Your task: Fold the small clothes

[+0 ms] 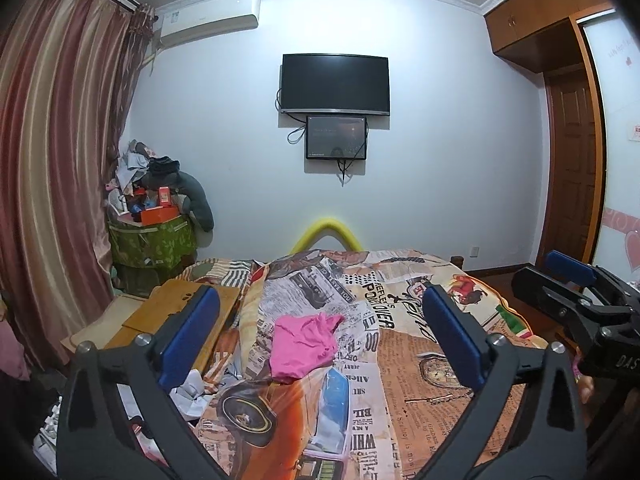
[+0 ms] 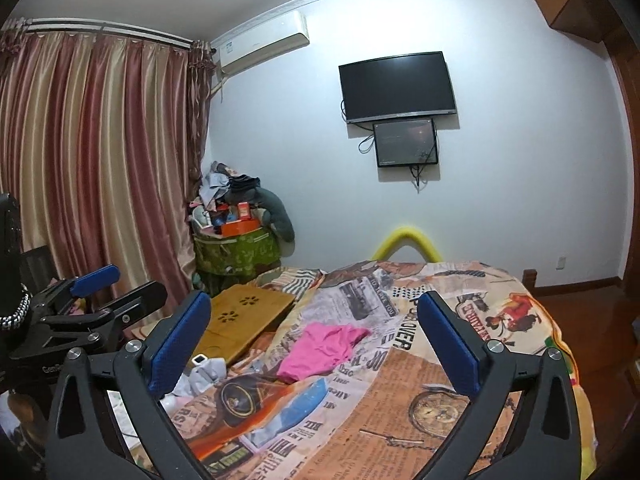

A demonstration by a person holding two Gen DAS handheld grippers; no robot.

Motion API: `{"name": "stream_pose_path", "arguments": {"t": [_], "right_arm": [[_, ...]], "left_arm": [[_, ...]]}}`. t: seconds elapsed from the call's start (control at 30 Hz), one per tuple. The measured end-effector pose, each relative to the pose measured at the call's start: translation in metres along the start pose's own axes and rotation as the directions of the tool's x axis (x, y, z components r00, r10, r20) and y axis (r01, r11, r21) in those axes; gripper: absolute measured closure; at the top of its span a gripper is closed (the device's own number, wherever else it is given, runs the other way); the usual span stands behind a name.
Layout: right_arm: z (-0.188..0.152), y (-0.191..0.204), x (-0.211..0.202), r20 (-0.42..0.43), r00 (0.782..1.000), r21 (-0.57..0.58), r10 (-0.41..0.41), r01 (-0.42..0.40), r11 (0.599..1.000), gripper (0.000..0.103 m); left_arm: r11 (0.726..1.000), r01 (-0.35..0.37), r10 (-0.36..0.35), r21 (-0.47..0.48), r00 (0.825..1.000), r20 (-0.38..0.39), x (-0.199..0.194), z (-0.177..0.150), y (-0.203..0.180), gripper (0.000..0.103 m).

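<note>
A small pink garment [image 1: 300, 344] [image 2: 320, 350] lies crumpled on the newspaper-print bedspread [image 1: 420, 380] [image 2: 400, 408], ahead of both grippers. My left gripper [image 1: 320, 291] is open, its blue pads spread wide with nothing between them; the garment lies on the bed beyond its fingertips, untouched. My right gripper [image 2: 313, 296] is open just as wide and empty, back from the garment as well. Each gripper shows at the edge of the other's view: the right gripper [image 1: 538, 268] at the right, the left gripper [image 2: 136, 280] at the left.
A wooden lap tray [image 1: 180, 312] [image 2: 244, 316] lies on the bed's left side, with white crumpled things [image 2: 204, 372] beside it. A green bin piled with clothes and boxes [image 2: 236, 252] stands by the curtain [image 2: 100, 160]. A yellow foam arch [image 1: 328, 228] rises at the bed's far end.
</note>
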State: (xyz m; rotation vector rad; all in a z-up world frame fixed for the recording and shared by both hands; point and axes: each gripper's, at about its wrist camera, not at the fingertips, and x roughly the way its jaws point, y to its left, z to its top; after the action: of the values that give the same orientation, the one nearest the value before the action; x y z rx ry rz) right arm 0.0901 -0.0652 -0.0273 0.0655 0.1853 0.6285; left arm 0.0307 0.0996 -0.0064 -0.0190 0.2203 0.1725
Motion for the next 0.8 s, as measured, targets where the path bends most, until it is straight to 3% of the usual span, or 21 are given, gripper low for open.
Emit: {"name": "stream_pose_path", "arguments": {"t": [0.8], "right_arm": [[-0.008, 0.005, -0.012, 0.002, 1.000, -0.017, -0.023, 0.023, 1.000, 0.000]], "left_arm": [[1.000, 0.005, -0.005, -0.002, 1.000, 0.001, 0.002, 0.000, 0.002, 0.000]]}}
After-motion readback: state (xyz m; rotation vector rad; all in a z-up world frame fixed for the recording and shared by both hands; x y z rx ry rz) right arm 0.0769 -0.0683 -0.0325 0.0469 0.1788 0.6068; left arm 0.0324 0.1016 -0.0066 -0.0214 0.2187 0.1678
